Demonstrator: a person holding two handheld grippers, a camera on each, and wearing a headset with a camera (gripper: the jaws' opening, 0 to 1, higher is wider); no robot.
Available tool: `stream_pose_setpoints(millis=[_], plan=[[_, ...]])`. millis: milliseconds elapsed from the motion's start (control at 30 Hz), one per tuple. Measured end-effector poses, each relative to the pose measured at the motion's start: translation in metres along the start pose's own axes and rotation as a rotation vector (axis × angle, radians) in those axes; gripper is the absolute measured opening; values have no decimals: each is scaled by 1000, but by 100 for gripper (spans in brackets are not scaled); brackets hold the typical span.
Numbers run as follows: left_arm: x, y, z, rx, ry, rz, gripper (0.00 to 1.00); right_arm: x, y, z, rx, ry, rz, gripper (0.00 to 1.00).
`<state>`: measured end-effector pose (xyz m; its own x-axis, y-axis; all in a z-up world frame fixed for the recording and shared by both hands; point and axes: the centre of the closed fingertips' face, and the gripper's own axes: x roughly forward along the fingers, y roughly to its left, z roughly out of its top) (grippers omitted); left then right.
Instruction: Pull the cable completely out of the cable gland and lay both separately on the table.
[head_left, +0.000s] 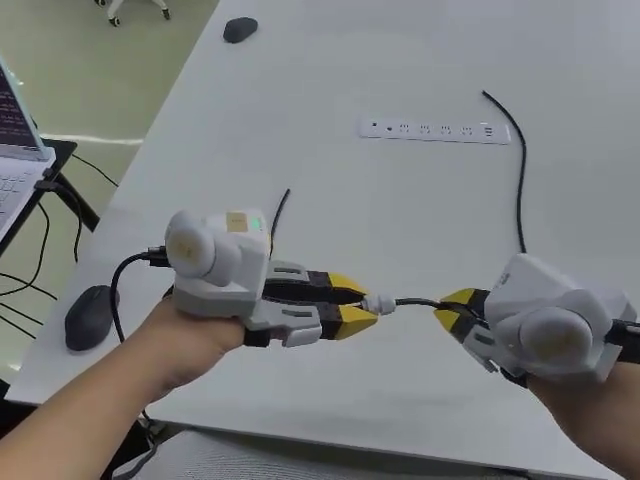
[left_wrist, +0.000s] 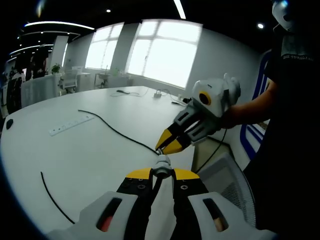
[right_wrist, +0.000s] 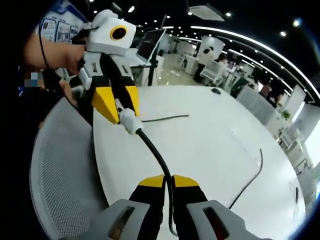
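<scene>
In the head view my left gripper (head_left: 362, 305) is shut on the small white cable gland (head_left: 379, 303) above the table's near edge. A black cable (head_left: 415, 301) runs from the gland to my right gripper (head_left: 452, 307), which is shut on it a short way off. The left gripper view has the gland (left_wrist: 161, 168) pinched between my own left gripper's (left_wrist: 163, 174) yellow tips, with the right gripper (left_wrist: 170, 142) just beyond. In the right gripper view the cable (right_wrist: 156, 152) rises from my right gripper (right_wrist: 169, 181) to the gland (right_wrist: 128, 120) in the left gripper (right_wrist: 119, 106).
The cable's long tail (head_left: 520, 185) lies across the white table (head_left: 330, 150) toward a power strip (head_left: 435, 130). A short black cable piece (head_left: 280, 210) lies behind the left gripper. One mouse (head_left: 239, 29) sits far back, another (head_left: 88, 316) at the left edge. A laptop (head_left: 15, 150) stands left.
</scene>
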<state>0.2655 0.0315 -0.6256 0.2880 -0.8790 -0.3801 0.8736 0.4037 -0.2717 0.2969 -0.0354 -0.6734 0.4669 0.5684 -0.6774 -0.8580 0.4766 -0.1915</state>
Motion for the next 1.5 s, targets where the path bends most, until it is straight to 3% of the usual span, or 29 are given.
stream_pose_setpoints(millis=[200, 333, 367, 467, 967, 1033, 1100, 1133, 1200, 1367, 1500], plan=[[2, -1, 1, 8, -4, -3, 15, 4, -16, -29, 106, 43, -53, 0], [5, -3, 3, 4, -9, -5, 15, 7, -22, -55, 336, 60, -64, 0], [5, -4, 2, 2, -9, -6, 15, 7, -23, -58, 364, 67, -68, 0], [8, -6, 0, 2, -4, -9, 15, 8, -20, -61, 360, 65, -58, 0], [4, 0, -1, -16, -3, 34, 15, -5, -15, -46, 262, 30, -40, 2], [4, 0, -3, -15, -1, 47, 15, -10, -10, -37, 257, 18, -16, 4], [4, -1, -6, -18, 2, 48, 15, -16, -5, -16, 142, -15, -10, 12], [4, -2, -7, -19, 2, 49, 15, -20, 0, -2, 45, -37, -11, 14], [4, -3, -7, -24, 1, 47, 15, -22, 13, 14, -45, -47, 15, 14], [5, -3, -7, -25, 0, 47, 15, -17, 31, 45, -183, -78, 41, 12], [5, -2, -5, -25, -9, 52, 15, -7, 34, 46, -225, -46, 40, 9]])
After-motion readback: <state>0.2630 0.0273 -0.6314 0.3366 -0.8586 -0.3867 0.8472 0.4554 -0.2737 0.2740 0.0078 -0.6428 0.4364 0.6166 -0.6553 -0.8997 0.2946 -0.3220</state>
